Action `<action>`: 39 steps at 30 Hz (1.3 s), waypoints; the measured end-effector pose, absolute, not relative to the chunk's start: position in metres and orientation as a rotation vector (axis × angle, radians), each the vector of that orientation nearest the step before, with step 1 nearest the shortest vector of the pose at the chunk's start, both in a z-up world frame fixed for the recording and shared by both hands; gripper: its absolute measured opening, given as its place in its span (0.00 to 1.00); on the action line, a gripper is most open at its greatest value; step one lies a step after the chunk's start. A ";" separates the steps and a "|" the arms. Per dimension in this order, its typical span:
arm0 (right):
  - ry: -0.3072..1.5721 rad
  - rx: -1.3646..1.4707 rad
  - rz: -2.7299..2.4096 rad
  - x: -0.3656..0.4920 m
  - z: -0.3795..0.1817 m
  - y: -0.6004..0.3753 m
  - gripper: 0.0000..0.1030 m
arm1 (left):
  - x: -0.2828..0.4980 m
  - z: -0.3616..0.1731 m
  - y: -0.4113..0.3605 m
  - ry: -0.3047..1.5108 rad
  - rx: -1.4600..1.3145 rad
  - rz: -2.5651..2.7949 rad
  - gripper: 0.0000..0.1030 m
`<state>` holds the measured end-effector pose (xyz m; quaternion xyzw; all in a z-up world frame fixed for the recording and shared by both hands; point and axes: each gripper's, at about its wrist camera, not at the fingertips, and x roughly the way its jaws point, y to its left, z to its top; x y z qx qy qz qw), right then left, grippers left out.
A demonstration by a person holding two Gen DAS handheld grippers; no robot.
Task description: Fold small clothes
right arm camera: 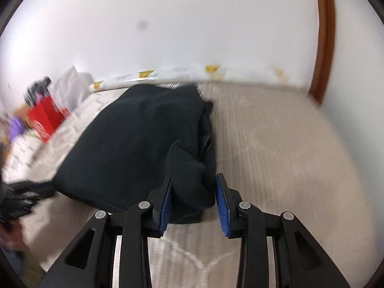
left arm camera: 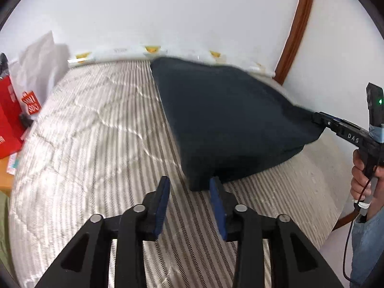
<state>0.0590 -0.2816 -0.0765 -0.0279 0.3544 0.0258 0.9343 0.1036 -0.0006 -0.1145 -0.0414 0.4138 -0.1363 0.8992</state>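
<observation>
A dark navy garment (left arm camera: pixel 223 120) lies on the striped bedspread (left arm camera: pixel 96 124), its right part raised off the bed. My left gripper (left arm camera: pixel 189 189) is open, its fingers just short of the garment's near corner. My right gripper (left arm camera: pixel 316 117) shows in the left wrist view at the garment's right edge. In the right wrist view the garment (right arm camera: pixel 134 144) has a bunched fold lying between the open jaws of my right gripper (right arm camera: pixel 194 192); the fingers stand wide apart around the cloth. My left gripper's body (right arm camera: pixel 31 192) shows at the left edge there.
A red shopping bag (left arm camera: pixel 9 124) and white bags (left arm camera: pixel 40 60) stand at the bed's left side. A white pillow with yellow prints (left arm camera: pixel 148 50) lies along the far wall. A brown wooden frame (left arm camera: pixel 297 28) stands at the right. The bed's right edge is near.
</observation>
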 end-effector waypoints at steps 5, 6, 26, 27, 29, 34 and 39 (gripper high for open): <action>0.683 -0.053 0.110 0.072 -0.069 -0.265 0.34 | 0.130 -0.096 -0.011 0.828 -0.097 -0.285 0.36; 0.697 -0.037 0.131 0.079 -0.075 -0.262 0.34 | 0.136 -0.096 -0.014 0.832 -0.099 -0.288 0.36; 0.813 0.015 0.139 0.141 -0.086 -0.299 0.35 | 0.182 -0.116 -0.013 0.920 -0.085 -0.336 0.40; 0.838 0.036 0.147 0.152 -0.091 -0.301 0.35 | 0.184 -0.117 -0.013 0.923 -0.088 -0.342 0.40; 0.889 0.077 0.168 0.168 -0.101 -0.302 0.35 | 0.187 -0.121 -0.014 0.932 -0.083 -0.347 0.43; 0.906 0.045 0.251 0.181 -0.108 -0.297 0.06 | 0.193 -0.132 -0.015 0.966 -0.071 -0.349 0.47; 0.863 0.176 0.319 0.181 -0.087 -0.328 0.05 | 0.197 -0.135 -0.011 0.982 -0.119 -0.386 0.47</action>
